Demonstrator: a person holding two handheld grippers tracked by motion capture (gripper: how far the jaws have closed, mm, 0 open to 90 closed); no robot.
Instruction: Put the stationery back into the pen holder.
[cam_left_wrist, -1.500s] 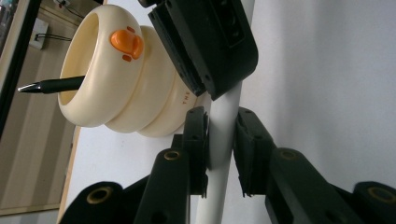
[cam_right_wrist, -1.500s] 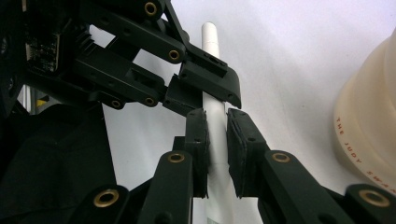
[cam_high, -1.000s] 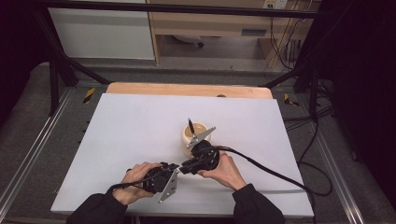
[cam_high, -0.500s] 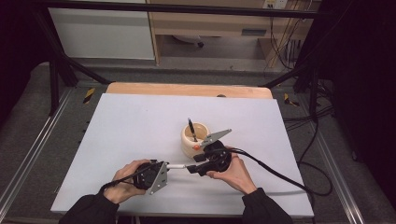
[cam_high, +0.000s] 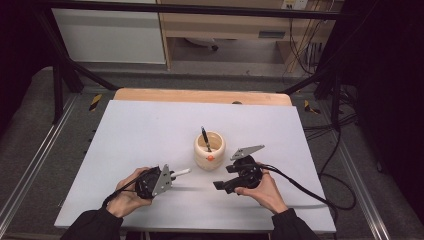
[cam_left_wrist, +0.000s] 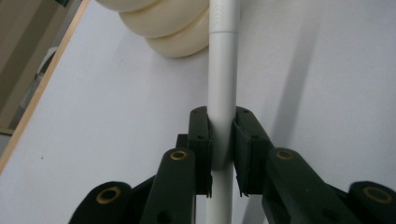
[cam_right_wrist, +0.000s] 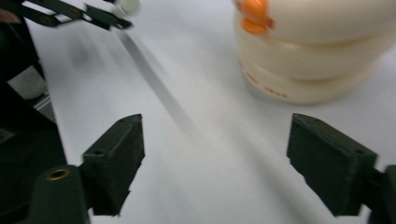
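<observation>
A cream ridged pot (cam_high: 210, 150) stands mid-table with a dark pen (cam_high: 205, 138) upright in it. My left gripper (cam_high: 171, 176) lies left of the pot, shut on a white pen (cam_high: 181, 173) that points toward the pot. Up close, the pads clamp the white pen (cam_left_wrist: 223, 84) mid-barrel, its far end near the pot (cam_left_wrist: 168, 28). My right gripper (cam_high: 220, 185), below and right of the pot, has just been opening; its jaws (cam_right_wrist: 217, 154) stand wide with only bare table between them. Its view catches the pot (cam_right_wrist: 317, 56) and the left gripper (cam_right_wrist: 102, 16).
The white tabletop (cam_high: 130, 130) has a wooden strip (cam_high: 200, 95) along its far edge. A black cable (cam_high: 300, 187) trails from the right gripper toward the table's right side. An orange mark (cam_high: 211, 157) sits on the pot's front. Metal rails flank the table.
The two grippers, close together a second ago, have drawn apart. The left carried the white pen leftward. The right slid right and its jaws opened, off the pen.
</observation>
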